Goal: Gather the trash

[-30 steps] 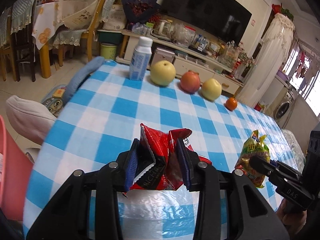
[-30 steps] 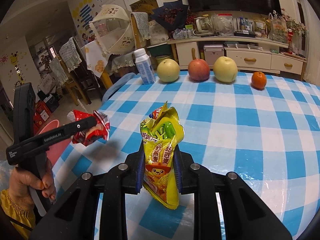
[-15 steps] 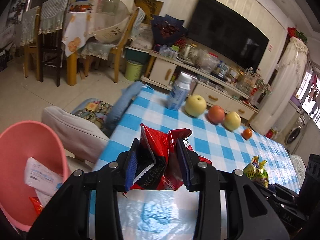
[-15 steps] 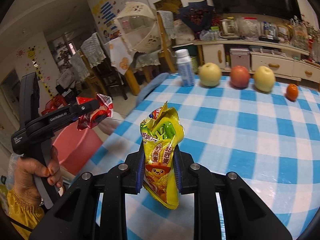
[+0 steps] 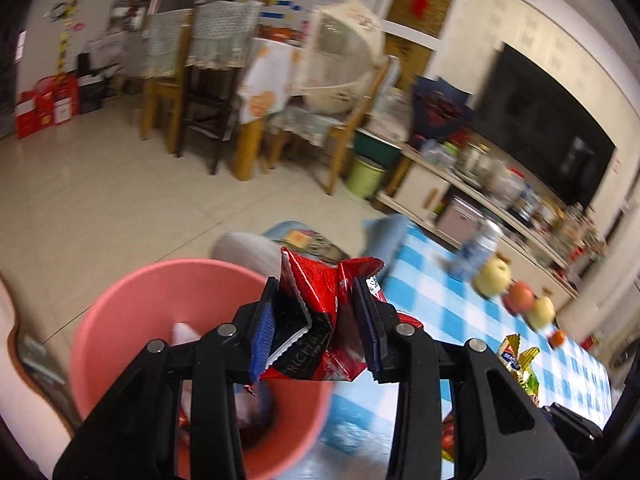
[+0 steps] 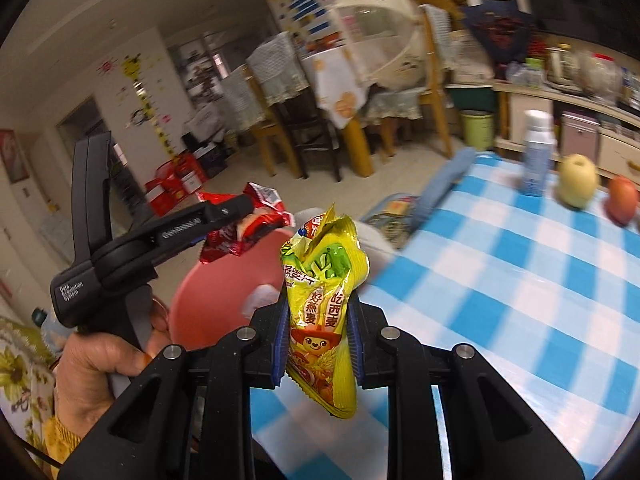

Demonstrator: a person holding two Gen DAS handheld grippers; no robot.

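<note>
Blue-checked table (image 6: 520,280) with fruit at right, pink bin (image 5: 160,300) beside its edge, left gripper (image 5: 320,320) clamped on red wrapper (image 5: 316,308) over the bin, right gripper (image 6: 318,340) clamped on yellow wrapper (image 6: 324,300) by the rim

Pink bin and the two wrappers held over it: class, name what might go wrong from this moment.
1. The red wrapper sits near the pink bin rim in the left tool; released now, it might land outside.
2. The yellow wrapper in the right tool hangs over the table edge, probably short of the bin.
3. Both tools converge and could collide.
</note>
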